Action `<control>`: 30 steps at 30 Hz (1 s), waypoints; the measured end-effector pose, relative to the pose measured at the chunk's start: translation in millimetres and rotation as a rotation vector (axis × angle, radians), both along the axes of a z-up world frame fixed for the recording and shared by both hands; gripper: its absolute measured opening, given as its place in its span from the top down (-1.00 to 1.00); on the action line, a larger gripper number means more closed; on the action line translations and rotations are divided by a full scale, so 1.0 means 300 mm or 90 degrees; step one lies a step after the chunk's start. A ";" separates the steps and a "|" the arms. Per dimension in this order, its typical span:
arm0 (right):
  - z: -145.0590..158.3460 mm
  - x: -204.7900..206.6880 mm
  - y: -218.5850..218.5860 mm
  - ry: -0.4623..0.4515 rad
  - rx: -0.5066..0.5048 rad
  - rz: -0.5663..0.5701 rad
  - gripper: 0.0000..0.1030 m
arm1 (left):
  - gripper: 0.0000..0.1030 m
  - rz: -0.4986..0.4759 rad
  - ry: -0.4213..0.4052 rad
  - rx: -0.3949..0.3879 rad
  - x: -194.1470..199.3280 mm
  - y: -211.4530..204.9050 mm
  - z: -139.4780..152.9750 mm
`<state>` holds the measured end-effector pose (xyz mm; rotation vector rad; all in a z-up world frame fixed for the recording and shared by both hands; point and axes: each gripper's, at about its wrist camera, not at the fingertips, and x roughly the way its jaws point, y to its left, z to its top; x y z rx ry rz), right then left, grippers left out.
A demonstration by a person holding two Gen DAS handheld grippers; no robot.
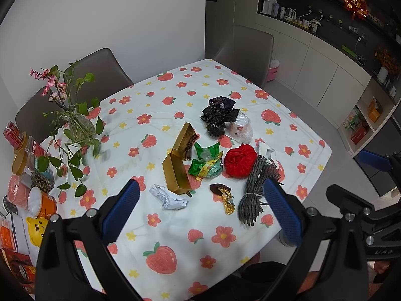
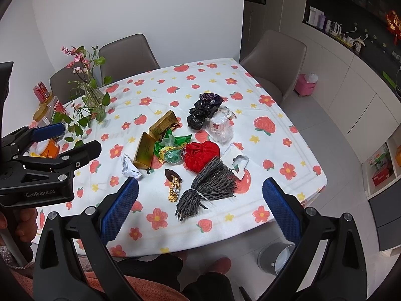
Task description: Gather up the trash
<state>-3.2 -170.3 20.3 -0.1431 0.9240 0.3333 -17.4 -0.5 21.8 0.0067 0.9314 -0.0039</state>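
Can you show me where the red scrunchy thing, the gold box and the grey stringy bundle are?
red crumpled wrapper (image 2: 201, 156), right wrist view, on its puffy middle.
gold box (image 1: 175, 173), left wrist view, on its long side.
grey string bundle (image 2: 209, 185), right wrist view, just above the tie.

Near tablecloth edge is bare w/ free approach; trash pile mid-table, vase & jars crowd left.

Desk wearing a strawberry-print cloth; taupe chairs standing at 11 and 1 o'clock. White wall rising at 12. White cabinets running along 2 o'clock; grey tile floor showing beneath.
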 end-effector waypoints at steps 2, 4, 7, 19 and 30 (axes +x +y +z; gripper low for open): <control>0.000 0.000 -0.001 0.000 0.001 0.001 -0.86 | -0.92 -0.001 0.000 -0.001 -0.001 -0.005 0.005; 0.000 0.000 -0.001 0.000 0.000 0.001 -0.86 | -0.92 -0.001 0.000 -0.001 -0.002 -0.011 0.010; 0.000 0.000 -0.001 0.000 0.001 0.001 -0.86 | -0.92 0.001 -0.001 0.001 0.002 0.005 -0.007; 0.001 0.000 -0.002 0.000 0.001 0.001 -0.86 | -0.92 0.000 0.000 -0.001 0.001 0.006 -0.004; 0.001 -0.004 -0.001 -0.001 0.003 0.001 -0.86 | -0.92 0.002 -0.001 -0.003 -0.003 -0.002 -0.006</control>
